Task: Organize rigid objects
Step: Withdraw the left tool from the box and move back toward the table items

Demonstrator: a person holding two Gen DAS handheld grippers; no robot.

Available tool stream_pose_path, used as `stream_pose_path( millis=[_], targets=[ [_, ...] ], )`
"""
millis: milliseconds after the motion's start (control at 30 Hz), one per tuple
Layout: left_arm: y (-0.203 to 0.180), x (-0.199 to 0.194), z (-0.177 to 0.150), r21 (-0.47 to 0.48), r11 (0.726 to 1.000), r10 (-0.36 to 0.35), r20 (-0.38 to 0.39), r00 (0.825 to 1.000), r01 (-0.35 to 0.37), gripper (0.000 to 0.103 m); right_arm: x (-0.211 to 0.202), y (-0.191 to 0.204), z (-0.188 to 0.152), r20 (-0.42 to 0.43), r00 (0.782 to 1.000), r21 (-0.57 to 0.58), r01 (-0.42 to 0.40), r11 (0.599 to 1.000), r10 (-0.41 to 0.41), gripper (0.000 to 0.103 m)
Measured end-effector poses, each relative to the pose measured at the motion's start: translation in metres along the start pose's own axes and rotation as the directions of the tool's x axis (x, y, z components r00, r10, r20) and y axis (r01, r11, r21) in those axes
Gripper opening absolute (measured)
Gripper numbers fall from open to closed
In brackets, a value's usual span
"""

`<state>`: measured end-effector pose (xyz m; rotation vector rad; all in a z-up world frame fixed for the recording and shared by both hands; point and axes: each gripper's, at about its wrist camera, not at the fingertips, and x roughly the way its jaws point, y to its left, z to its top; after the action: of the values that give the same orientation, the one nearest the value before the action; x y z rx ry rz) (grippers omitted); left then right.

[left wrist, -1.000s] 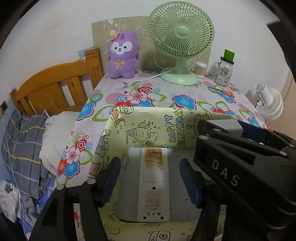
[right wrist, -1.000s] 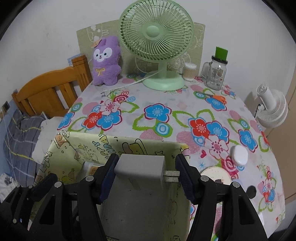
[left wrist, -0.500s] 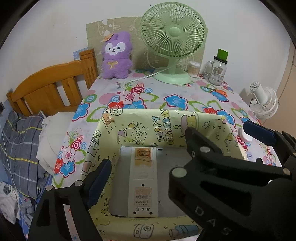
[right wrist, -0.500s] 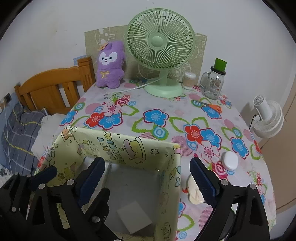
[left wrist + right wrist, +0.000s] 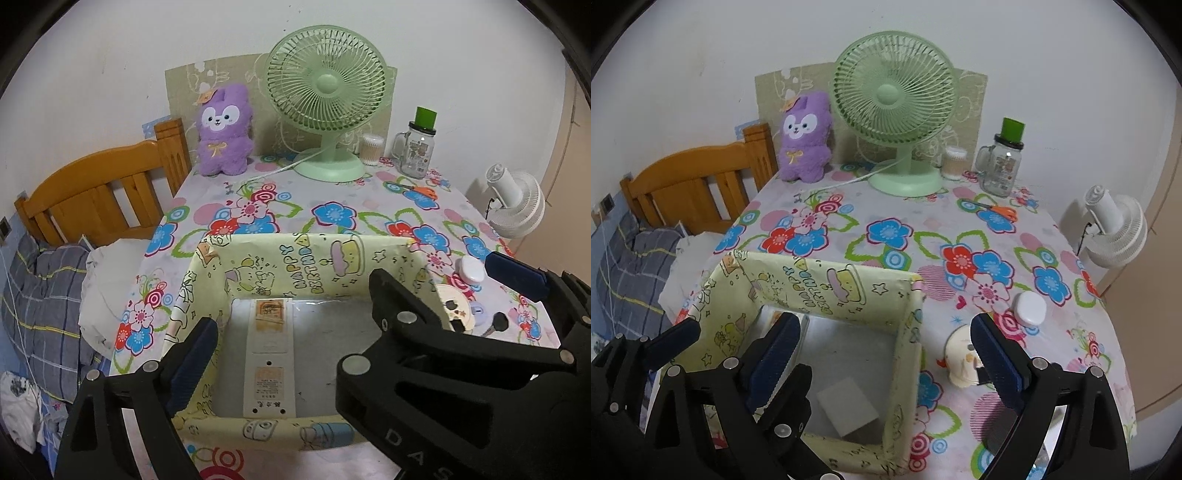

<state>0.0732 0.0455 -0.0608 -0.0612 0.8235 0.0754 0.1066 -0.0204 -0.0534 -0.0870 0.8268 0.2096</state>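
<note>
A yellow cartoon-print box (image 5: 314, 266) (image 5: 827, 284) stands at the near left of the flowered table. Inside it a white remote (image 5: 269, 354) lies lengthwise, and a white charger block (image 5: 847, 406) rests on the grey floor. My left gripper (image 5: 295, 332) hovers above the remote; its jaws are opening with nothing between them. Its right finger is hidden behind the right gripper's black body. My right gripper (image 5: 886, 350) stands open over the box's right wall, holding nothing, with the charger below it.
At the back stand a green fan (image 5: 894, 99), a purple plush (image 5: 803, 136), a swab pot (image 5: 955, 157) and a glass jar (image 5: 1001, 166). Orange scissors (image 5: 997, 210), a white case (image 5: 1028, 308) and a cream disc (image 5: 960, 358) lie to the right. A wooden headboard (image 5: 690, 184) is at the left.
The right gripper opened and let go of the charger, which now lies in the box. The left jaws spread wider around the remote. Both grippers drew back and up.
</note>
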Motion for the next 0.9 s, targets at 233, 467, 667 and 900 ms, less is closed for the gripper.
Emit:
stream_pose_path(
  millis=[233, 467, 667, 900],
  targets=[
    [-0.010, -0.011, -0.002, 0.014, 1.000, 0.004, 0.019, 1.000, -0.004, 0.093, -0.014, -0.010, -0.004, 0.006, 1.000, 0.010, -0.009, 1.000, 0.009, 0.095],
    [-0.020, -0.022, -0.004, 0.026, 1.000, -0.008, 0.029, 1.000, 0.007, 0.093, -0.028, -0.019, -0.009, 0.013, 1.000, 0.015, -0.014, 1.000, 0.014, 0.095],
    [-0.030, -0.033, -0.006, 0.039, 0.999, -0.016, 0.047, 0.999, 0.014, 0.094, -0.042, -0.027, -0.012, 0.036, 0.999, 0.019, -0.013, 1.000, 0.012, 0.095],
    [-0.041, -0.045, -0.008, 0.052, 0.998, -0.024, 0.067, 0.997, 0.021, 0.094, -0.058, -0.037, -0.016, 0.054, 0.999, 0.031, -0.007, 0.999, 0.005, 0.095]
  ],
)
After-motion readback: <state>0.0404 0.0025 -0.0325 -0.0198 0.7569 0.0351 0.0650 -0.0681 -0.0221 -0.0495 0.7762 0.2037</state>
